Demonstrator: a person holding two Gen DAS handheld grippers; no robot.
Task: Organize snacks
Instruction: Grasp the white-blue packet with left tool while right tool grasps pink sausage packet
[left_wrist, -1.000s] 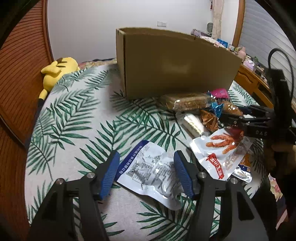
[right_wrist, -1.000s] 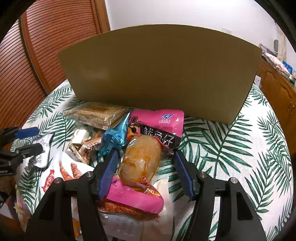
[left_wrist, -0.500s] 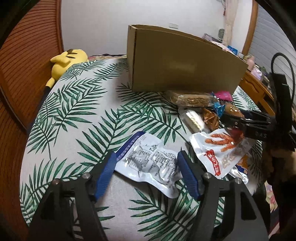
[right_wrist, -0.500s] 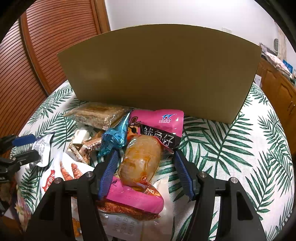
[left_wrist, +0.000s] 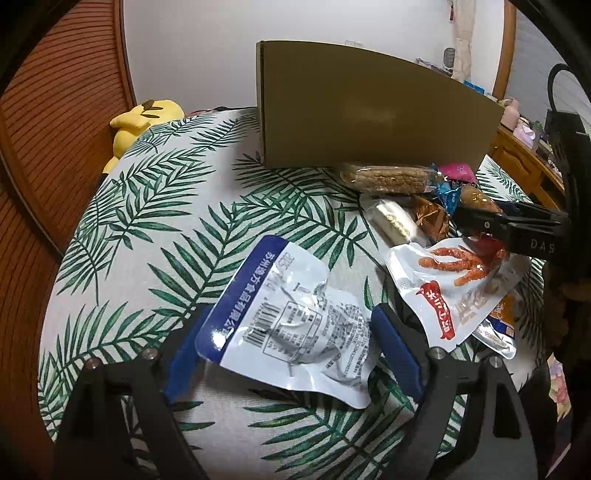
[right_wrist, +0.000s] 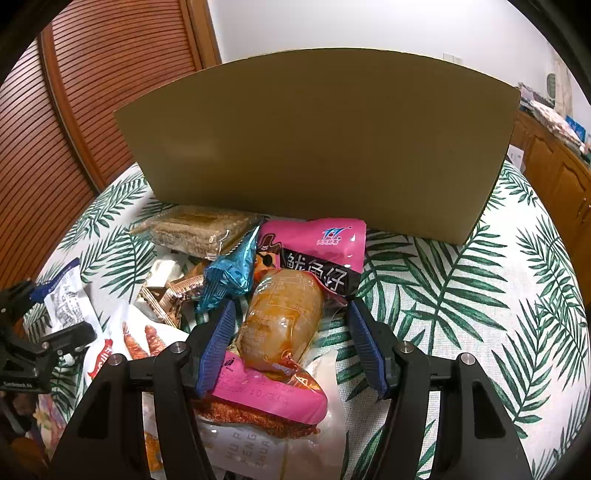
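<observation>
A white packet with a blue edge lies on the palm-leaf tablecloth. My left gripper straddles it with its jaws opening. The packet's blue edge covers the left pad, and neither pad visibly presses on it. My right gripper hovers open around a clear orange-brown packet that rests on a pink packet, with a gap at the right pad. Behind the snack pile stands a tall cardboard box, also the cardboard box. The pile holds a chicken-feet packet, an oat bar and a blue wrapper.
A yellow plush toy lies at the table's far left edge. Louvred wooden doors stand behind on the left, and a wooden cabinet stands on the right. The right gripper's black body reaches over the pile.
My left gripper has sunk closer over the white-and-blue packet and its jaws have widened; the packet now overlaps the left pad. The right gripper has not moved.
</observation>
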